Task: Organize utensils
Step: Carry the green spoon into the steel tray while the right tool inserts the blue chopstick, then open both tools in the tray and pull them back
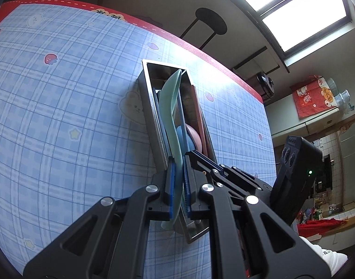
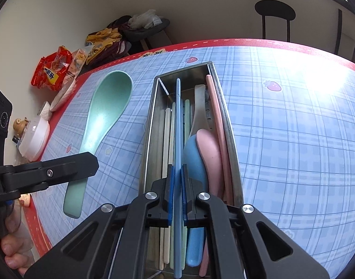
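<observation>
A steel utensil box lies on the blue checked tablecloth and holds chopsticks, a blue spoon, a pink spoon and a white spoon. My right gripper is shut on a blue chopstick held lengthwise over the box. My left gripper is shut on a green spoon, held on edge over the box. In the right wrist view the green spoon hangs left of the box in the left gripper's fingers.
Snack packets, a small white bowl and a plate sit beyond the table's left edge. A black stool stands behind the table. The cloth has a red border.
</observation>
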A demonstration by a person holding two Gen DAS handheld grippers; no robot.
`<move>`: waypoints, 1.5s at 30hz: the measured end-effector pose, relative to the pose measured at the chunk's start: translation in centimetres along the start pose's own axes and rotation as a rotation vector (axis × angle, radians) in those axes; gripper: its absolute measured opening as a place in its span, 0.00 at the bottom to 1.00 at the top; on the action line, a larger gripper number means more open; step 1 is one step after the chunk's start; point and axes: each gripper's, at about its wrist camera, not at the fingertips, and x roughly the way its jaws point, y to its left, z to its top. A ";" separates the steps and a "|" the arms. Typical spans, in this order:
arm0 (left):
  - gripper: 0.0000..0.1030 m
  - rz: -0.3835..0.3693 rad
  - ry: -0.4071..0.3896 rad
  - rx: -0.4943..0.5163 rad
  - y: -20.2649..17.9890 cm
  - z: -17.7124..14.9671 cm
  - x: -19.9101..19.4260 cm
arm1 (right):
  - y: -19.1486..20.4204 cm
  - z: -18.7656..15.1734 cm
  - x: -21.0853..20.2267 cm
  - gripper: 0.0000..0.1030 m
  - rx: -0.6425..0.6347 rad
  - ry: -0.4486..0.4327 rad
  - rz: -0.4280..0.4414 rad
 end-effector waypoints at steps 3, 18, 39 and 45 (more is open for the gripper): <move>0.11 0.014 0.006 0.006 -0.4 0.1 0.5 | -0.2 -0.2 0.2 0.06 0.002 0.017 0.011; 0.11 0.176 0.122 0.044 -4.1 -0.7 6.5 | -5.6 -1.6 -5.6 0.15 0.134 -0.078 0.048; 0.35 0.215 0.131 0.089 -7.3 -1.2 8.7 | -8.7 -2.1 -8.6 0.18 0.202 -0.140 0.064; 0.57 0.240 0.054 0.106 -7.7 -0.5 5.6 | -8.2 -2.1 -10.1 0.42 0.194 -0.166 0.044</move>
